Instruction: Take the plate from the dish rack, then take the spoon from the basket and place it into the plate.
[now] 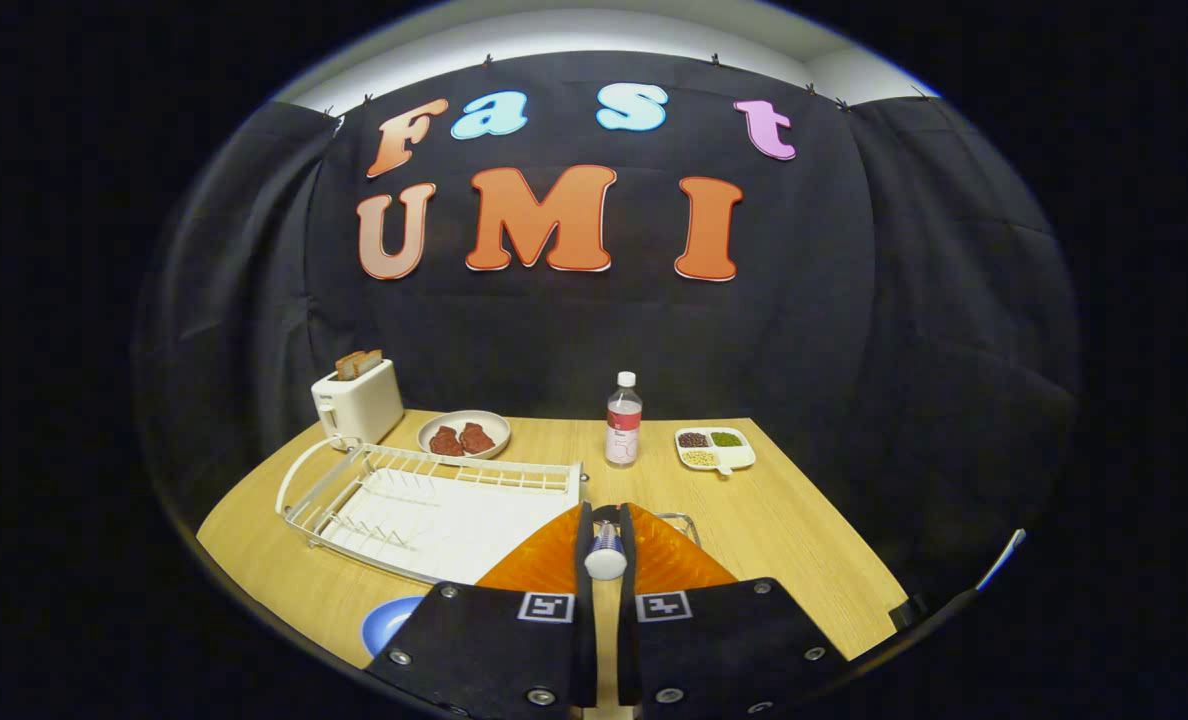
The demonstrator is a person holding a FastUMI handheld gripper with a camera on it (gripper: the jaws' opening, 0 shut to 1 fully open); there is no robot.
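Observation:
My gripper point(605, 520) hangs over the table with its fingers close together, shut on a white spoon handle point(605, 560) whose rounded end points back at the camera. The spoon's bowl is hidden between the fingers. An orange ribbed plate point(544, 565) lies flat on the table directly under and on both sides of the fingers. Left of the plate stands the white wire dish rack point(424, 505), with nothing in its slots. A bit of the wire basket's rim point(682, 520) peeks out just beyond the plate, right of the fingertips.
At the back stand a white toaster point(357, 400) with toast, a bowl point(464, 433) with brown pieces, a water bottle point(623, 420) and a divided snack dish point(715, 449). A blue round thing point(389, 625) lies by the near left edge. Bare wood lies to the right.

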